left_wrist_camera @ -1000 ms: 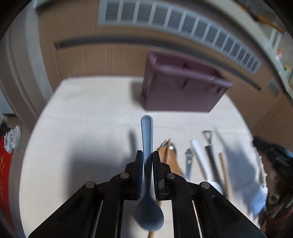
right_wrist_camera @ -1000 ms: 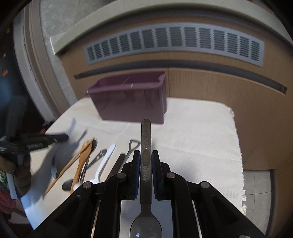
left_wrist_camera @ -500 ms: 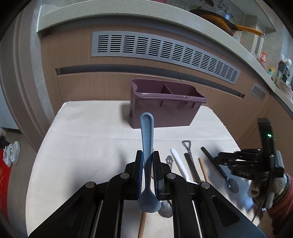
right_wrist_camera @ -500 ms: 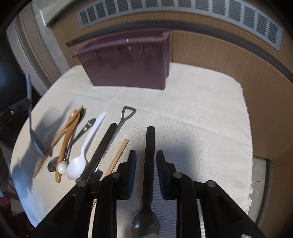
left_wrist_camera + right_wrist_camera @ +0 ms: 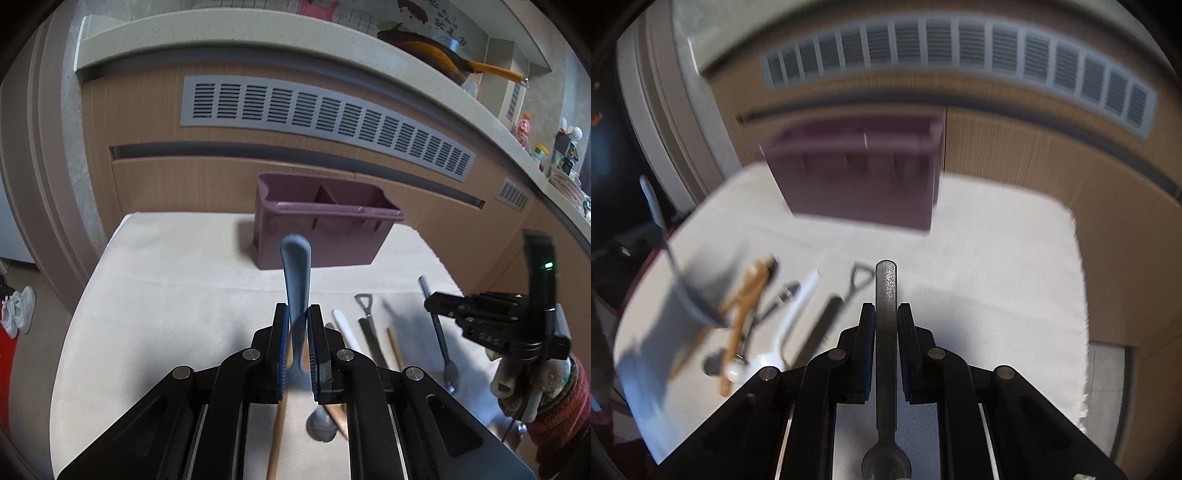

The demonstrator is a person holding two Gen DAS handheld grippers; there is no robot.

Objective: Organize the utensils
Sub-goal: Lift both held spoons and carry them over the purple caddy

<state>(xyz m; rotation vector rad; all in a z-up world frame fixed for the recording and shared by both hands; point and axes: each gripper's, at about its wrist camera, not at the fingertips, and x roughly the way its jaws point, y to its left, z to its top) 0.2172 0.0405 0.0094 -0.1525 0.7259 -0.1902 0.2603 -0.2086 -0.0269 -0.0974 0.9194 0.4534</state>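
Note:
My left gripper [image 5: 296, 314] is shut on a blue plastic spoon [image 5: 295, 273], handle pointing forward, held above the cloth. My right gripper [image 5: 885, 314] is shut on a dark metal spoon [image 5: 885, 295], handle forward, bowl toward the camera. In the left wrist view the right gripper [image 5: 436, 304] holds that metal spoon [image 5: 437, 328] tilted. A purple two-compartment utensil holder [image 5: 325, 225] stands at the back of the white cloth; it also shows blurred in the right wrist view [image 5: 860, 173].
Several utensils lie in a row on the white cloth [image 5: 166, 288]: a white spoon [image 5: 790, 317], wooden spoon [image 5: 746, 299], dark-handled knife [image 5: 820, 325], wooden chopstick [image 5: 395, 347]. A wood cabinet with a vent grille [image 5: 325, 114] rises behind. Shoes [image 5: 18, 310] lie on the floor left.
My right gripper closed on the metal spoon and lifted it off the cloth, tilting up. My left gripper rose slightly with the blue spoon.

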